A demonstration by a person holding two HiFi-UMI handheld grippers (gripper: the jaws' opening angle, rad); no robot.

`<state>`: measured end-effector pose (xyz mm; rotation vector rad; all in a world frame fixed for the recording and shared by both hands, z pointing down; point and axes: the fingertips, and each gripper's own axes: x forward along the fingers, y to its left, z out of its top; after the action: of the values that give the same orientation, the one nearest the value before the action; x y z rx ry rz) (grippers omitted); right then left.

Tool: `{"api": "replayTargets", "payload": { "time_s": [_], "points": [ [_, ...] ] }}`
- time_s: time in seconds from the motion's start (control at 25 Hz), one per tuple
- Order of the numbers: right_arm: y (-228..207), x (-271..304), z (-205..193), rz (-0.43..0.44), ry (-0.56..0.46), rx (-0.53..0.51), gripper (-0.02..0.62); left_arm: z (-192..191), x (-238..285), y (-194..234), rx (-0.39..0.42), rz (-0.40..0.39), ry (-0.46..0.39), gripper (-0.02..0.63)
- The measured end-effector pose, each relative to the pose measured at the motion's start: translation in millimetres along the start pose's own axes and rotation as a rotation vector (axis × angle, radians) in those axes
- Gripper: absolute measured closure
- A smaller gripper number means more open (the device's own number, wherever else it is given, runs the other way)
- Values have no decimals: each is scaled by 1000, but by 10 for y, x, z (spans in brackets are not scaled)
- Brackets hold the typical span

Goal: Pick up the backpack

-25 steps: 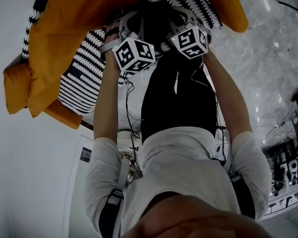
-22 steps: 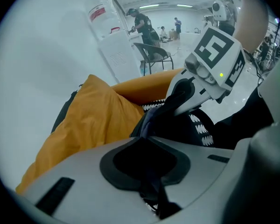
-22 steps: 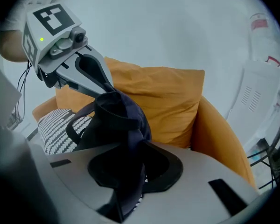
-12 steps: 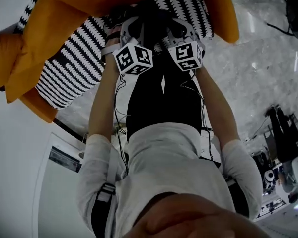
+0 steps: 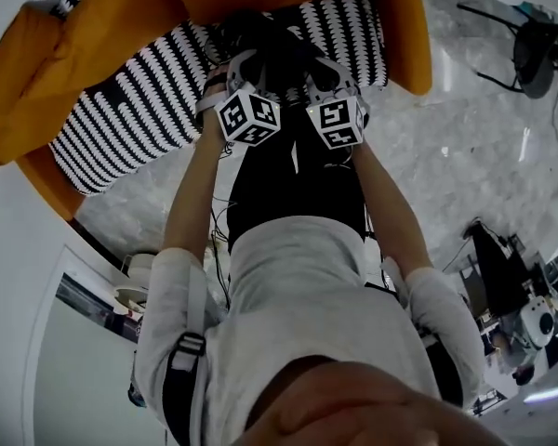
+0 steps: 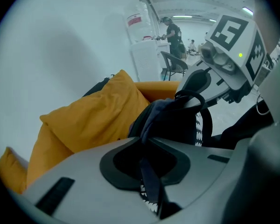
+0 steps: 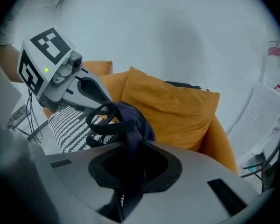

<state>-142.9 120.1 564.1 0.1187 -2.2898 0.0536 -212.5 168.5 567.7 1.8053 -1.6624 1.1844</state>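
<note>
The dark backpack (image 5: 272, 52) hangs bunched between my two grippers, above the striped seat of an orange armchair (image 5: 405, 26). My left gripper (image 5: 244, 68) is shut on a dark strap (image 6: 150, 183) that runs down through its jaws, and the bag's fabric (image 6: 170, 120) bulges just beyond them. My right gripper (image 5: 321, 65) is shut on another dark strap (image 7: 129, 171); its jaws have just been closing a little on it. Loops of webbing (image 7: 105, 120) stick out of the bag. Each gripper's marker cube shows in the other's view. Most of the bag's body is hidden.
An orange cushion (image 6: 91, 118) leans on the armchair's back, over a black-and-white striped seat cushion (image 5: 135, 110). Marble floor (image 5: 456, 147) lies to the right, with a black chair (image 5: 530, 45) at top right. A white wall runs along the left. Equipment stands at lower right.
Both grippers have risen off the armchair with the backpack and drawn closer together. The armchair now lies further toward the picture's top left, and more floor shows.
</note>
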Motion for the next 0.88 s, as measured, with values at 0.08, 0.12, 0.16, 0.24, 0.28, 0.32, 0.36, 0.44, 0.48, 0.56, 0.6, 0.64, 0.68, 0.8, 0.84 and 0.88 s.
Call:
{"api": "replayTargets", "payload": {
  "time_s": [0.08, 0.12, 0.16, 0.24, 0.28, 0.32, 0.36, 0.44, 0.48, 0.56, 0.6, 0.64, 0.68, 0.8, 0.84, 0.88],
  "points": [
    [74, -2, 5, -2, 10, 1, 517, -51, -57, 2, -79, 10, -3, 560],
    [92, -4, 8, -3, 16, 1, 518, -65, -74, 1, -117, 16, -7, 560],
    [112, -19, 17, -3, 23, 0, 518, -91, -87, -17, -149, 18, -13, 560],
    [177, -85, 54, 2, 39, -6, 518, -180, -116, -90, -195, 12, -25, 560],
    [218, -120, 87, 5, 45, -7, 519, -223, -143, -109, -213, 9, -30, 560],
    [261, -145, 128, 9, 49, -8, 520, -255, -181, -104, -232, 10, -33, 560],
    [306, -162, 170, 14, 51, -9, 520, -280, -222, -85, -254, 14, -36, 560],
    [405, -186, 239, 25, 51, -2, 522, -327, -311, -43, -304, 21, -37, 560],
    [453, -197, 265, 31, 47, 7, 522, -351, -354, -27, -331, 25, -37, 560],
    [532, -213, 315, 45, 30, 26, 523, -385, -423, 7, -386, 35, -42, 561],
    [569, -219, 342, 53, 18, 31, 525, -396, -455, 24, -411, 42, -47, 561],
    [612, -231, 366, 62, 8, 35, 525, -407, -497, 36, -432, 49, -51, 561],
    [661, -251, 384, 73, -1, 37, 526, -421, -549, 38, -451, 56, -55, 561],
    [750, -335, 391, 105, -11, 31, 526, -447, -712, -16, -512, 77, -60, 561],
    [748, -355, 382, 113, -13, 35, 526, -439, -745, -36, -536, 83, -62, 561],
    [740, -371, 374, 120, -16, 46, 527, -424, -770, -48, -559, 88, -63, 561]
  ]
}}
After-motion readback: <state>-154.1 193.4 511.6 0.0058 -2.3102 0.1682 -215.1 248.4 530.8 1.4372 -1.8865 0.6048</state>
